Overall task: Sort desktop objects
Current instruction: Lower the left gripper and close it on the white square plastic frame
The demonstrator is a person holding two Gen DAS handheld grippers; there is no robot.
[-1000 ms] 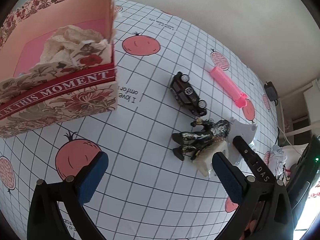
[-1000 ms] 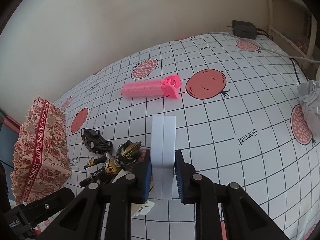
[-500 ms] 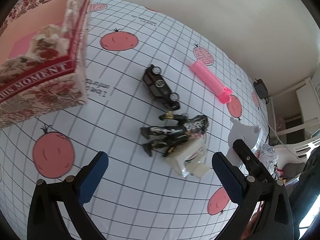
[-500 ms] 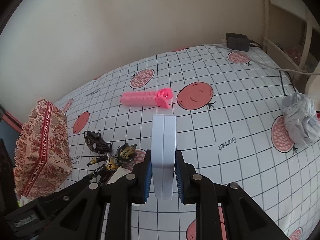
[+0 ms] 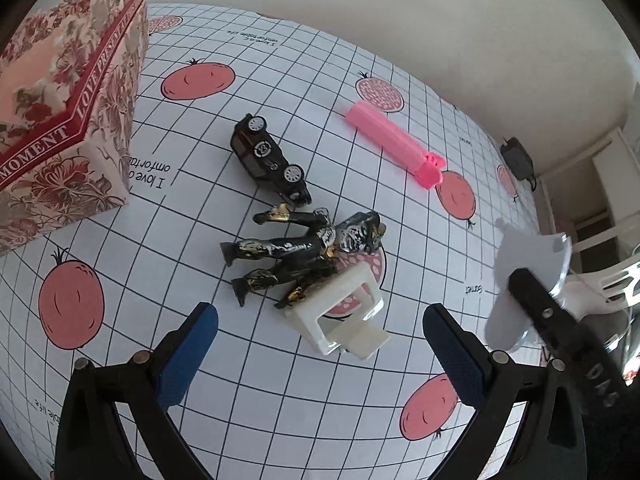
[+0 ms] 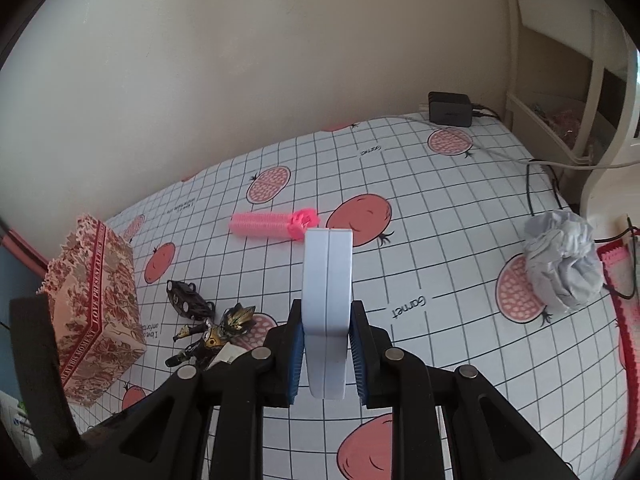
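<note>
Slippage is my main worry with the white case: my right gripper pinches it edge-on between its 2 blue pads, well above the cloth, and most of the case stands proud of the pads. I judge that a smooth shell held so low could pivot or slide out if I swing the wrist hard, and it would drop among the toys below.

Beneath my left gripper, whose jaws stand wide apart with nothing between them, lies the black and gold figure, on its back and resting against a small white frame. The black toy car lies on its side just beyond, close to the figure's raised arm. If I close on the figure from here, I expect to catch the frame too, or nudge the car.

Farther out sit the pink comb, the floral box at the left and a crumpled grey wad at the right. The right gripper's body passes close to my left finger, so the 2 could clash.
</note>
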